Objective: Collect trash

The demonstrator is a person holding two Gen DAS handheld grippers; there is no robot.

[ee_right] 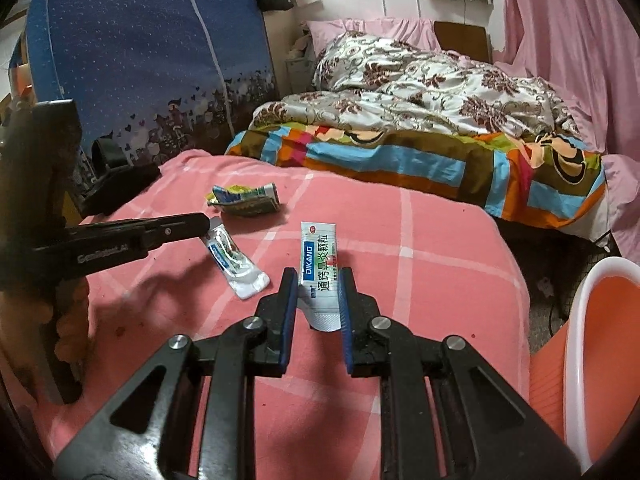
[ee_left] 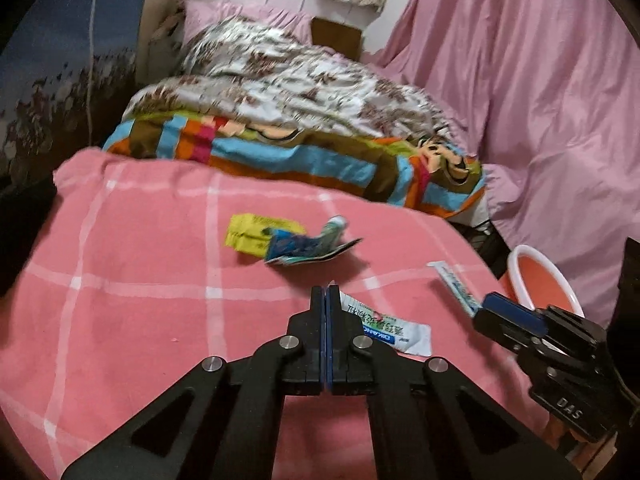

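Lying on the pink checked blanket (ee_right: 400, 248) were several bits of trash. Nearest the right gripper (ee_right: 318, 280) was a white sachet (ee_right: 319, 268) with blue lettering; its lower end sat between the two blue-padded fingers, which stood a little apart on either side of it — whether the pads actually touched the packet could not be told. In the left wrist view that same sachet (ee_left: 454, 282) showed as a thin strip reaching out from the right gripper (ee_left: 486, 306) near the bed's right edge.

The left gripper (ee_left: 325, 292) had its fingers pressed together, and a second white sachet (ee_left: 394, 330) came out from its tip to the right; from the other camera the left gripper (ee_right: 206, 222) met the top end of this sachet (ee_right: 236, 266), the rest lying flat on the blanket. Farther up the bed lay a crumpled cluster of wrappers (ee_left: 288, 242) — yellow, blue and green — well apart from both tools.

An orange bin (ee_right: 592, 320) with a white rim stood just beside the bed on the right. Beyond the blanket were a striped cartoon quilt (ee_right: 420, 164) and a floral duvet (ee_right: 432, 84).
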